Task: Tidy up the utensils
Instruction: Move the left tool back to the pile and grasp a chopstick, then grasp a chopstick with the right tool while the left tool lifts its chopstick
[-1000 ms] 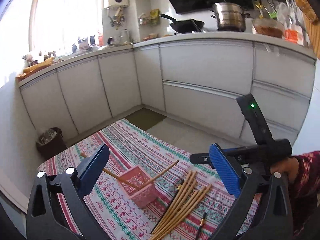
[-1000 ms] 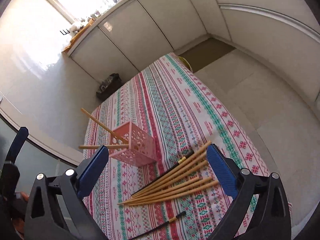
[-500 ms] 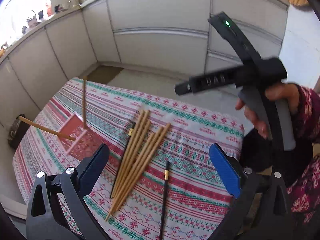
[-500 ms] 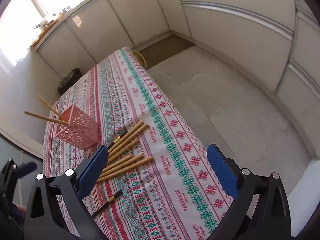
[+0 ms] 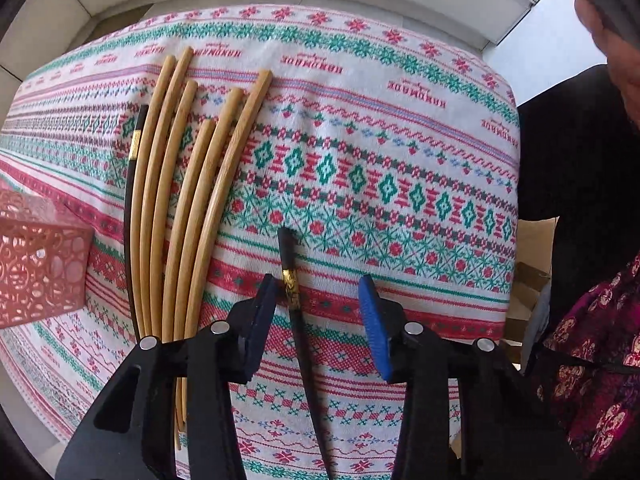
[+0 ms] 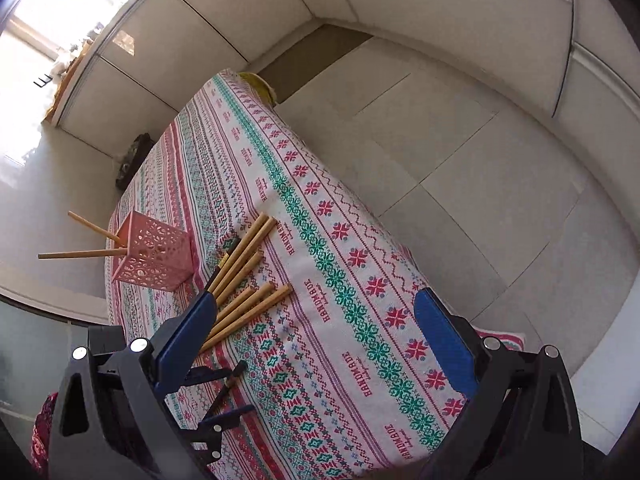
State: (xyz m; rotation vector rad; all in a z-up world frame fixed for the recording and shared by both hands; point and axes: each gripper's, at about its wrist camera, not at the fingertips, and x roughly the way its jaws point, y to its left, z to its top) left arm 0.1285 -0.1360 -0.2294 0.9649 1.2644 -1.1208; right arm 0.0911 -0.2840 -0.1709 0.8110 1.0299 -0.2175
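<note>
Black chopstick: a single black chopstick (image 5: 294, 300) with a gold band lies alone on the patterned tablecloth (image 5: 400, 184), apart from the bundle, its blunt end pointing toward the far edge.
Left gripper: the left gripper (image 5: 320, 300) points straight down over this chopstick and straddles it at the gold band. Its jaws have just been closing and stand part-way in. The stick sits close against the dark left pad, with a clear gap to the blue right pad, so the pads do not yet pinch it: released, nothing grasped.
Bamboo chopsticks: six bamboo chopsticks (image 5: 188, 184) lie side by side just left of the black one, with a second black chopstick (image 5: 130, 200) along their far left edge.
Pink holder: the pink holder (image 6: 154, 256) stands on the cloth beyond the bundle, near it but not touching.
Done so far: two bamboo chopsticks in the holder (image 6: 86, 240) lean out over its rim.
Left to do: by my count eight sticks lie loose on the cloth, so the task looks early.
Right gripper: the right gripper (image 6: 320, 340) hangs above the table's near corner with jaws spread wide and nothing between them.
Next move, as a judgement: the left jaws need to finish closing on the band before any lift.
</note>
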